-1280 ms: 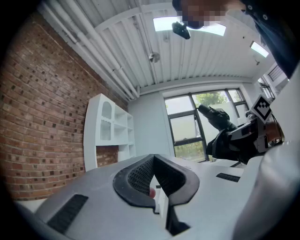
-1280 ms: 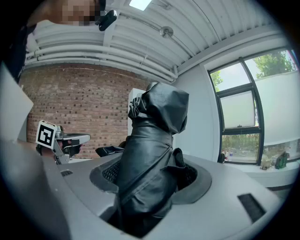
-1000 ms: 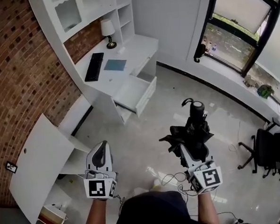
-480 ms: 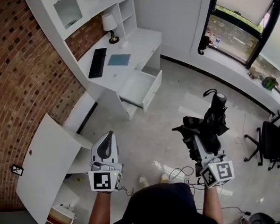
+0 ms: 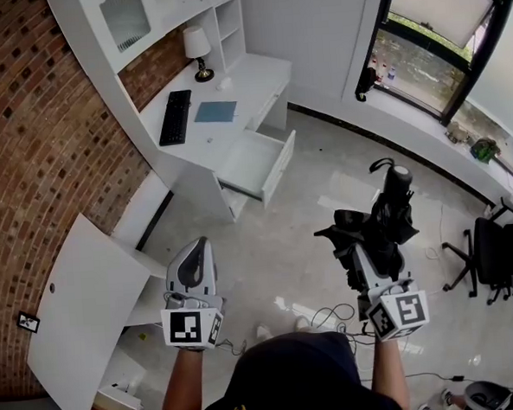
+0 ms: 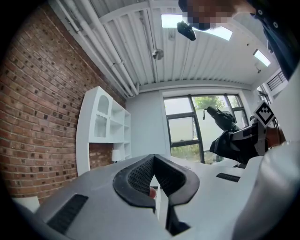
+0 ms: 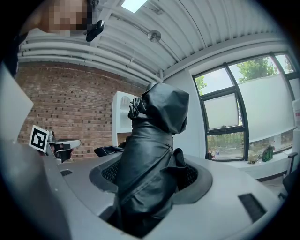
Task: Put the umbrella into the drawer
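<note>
R hand-held gripper [image 5: 364, 252] pinching the folded black fabric umbrella [image 5: 385, 216] low on its bundle; long axis runs straight out ahead of the jaws, handle end farthest from me; open white drawer [image 5: 280, 165] under the white worktop [image 5: 237, 97] sits ahead and left, well apart; L hand-held gripper [image 5: 198, 249] pressed together, empty, on the drawer's side; I reckon R must swing left, feed it in lengthwise.

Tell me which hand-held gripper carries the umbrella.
The right hand-held gripper: its jaws clamp the folded black umbrella, while the left hand-held gripper is shut and empty.
</note>
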A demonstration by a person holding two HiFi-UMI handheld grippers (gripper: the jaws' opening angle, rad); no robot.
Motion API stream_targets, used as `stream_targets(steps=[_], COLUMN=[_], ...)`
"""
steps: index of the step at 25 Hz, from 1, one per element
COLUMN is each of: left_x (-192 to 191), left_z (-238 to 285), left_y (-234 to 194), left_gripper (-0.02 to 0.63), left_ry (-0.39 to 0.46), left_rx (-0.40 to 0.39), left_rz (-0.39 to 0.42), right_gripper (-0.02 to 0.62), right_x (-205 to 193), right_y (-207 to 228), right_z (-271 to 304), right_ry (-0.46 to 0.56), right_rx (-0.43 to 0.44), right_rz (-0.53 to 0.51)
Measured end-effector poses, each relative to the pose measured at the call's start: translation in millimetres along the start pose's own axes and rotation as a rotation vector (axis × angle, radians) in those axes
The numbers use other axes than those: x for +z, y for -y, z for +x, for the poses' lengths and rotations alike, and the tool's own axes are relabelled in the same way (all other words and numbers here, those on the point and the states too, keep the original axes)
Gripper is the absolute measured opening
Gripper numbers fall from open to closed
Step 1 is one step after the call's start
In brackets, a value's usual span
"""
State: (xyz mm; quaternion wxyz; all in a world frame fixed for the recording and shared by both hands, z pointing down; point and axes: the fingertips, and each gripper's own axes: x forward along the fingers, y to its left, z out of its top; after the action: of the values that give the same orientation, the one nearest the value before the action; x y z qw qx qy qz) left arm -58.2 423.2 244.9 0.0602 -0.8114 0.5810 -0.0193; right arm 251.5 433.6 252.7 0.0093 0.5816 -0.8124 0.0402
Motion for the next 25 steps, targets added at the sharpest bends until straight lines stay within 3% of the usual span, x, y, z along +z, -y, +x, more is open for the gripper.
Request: stream_targets(steps=[6, 14, 20, 25], left_x=[-1.9, -33.2, -52.1, -44.2], left_z=[-2.8, 21.7, 85.9, 171.1], left_y=[-19.2, -33.1, -36.1, -47.2], left_gripper=[0.017, 0.017, 0.017, 0.017], left_ry=[0.012, -0.033, -0.052, -0.082], left_rx=[-0.043, -0.09, -0.09, -0.055], left_rz=[-0.019, -0.077, -0.051, -0.012], right_gripper=[0.262, 0.264, 0.264, 0.262], right_x=[-3.6, -25.5, -41.2, -31.9], right_y=[-25.4, -35.7, -3.5, 39.0], right_z=[3.9, 30.2, 92.8, 182.5], right_ry=[-0.036, -0.121, -0.108, -0.099], right_rx=[-0.018, -0.031, -0.005, 0.057], right_rz=[-0.023, -0.039, -0.024, 0.034])
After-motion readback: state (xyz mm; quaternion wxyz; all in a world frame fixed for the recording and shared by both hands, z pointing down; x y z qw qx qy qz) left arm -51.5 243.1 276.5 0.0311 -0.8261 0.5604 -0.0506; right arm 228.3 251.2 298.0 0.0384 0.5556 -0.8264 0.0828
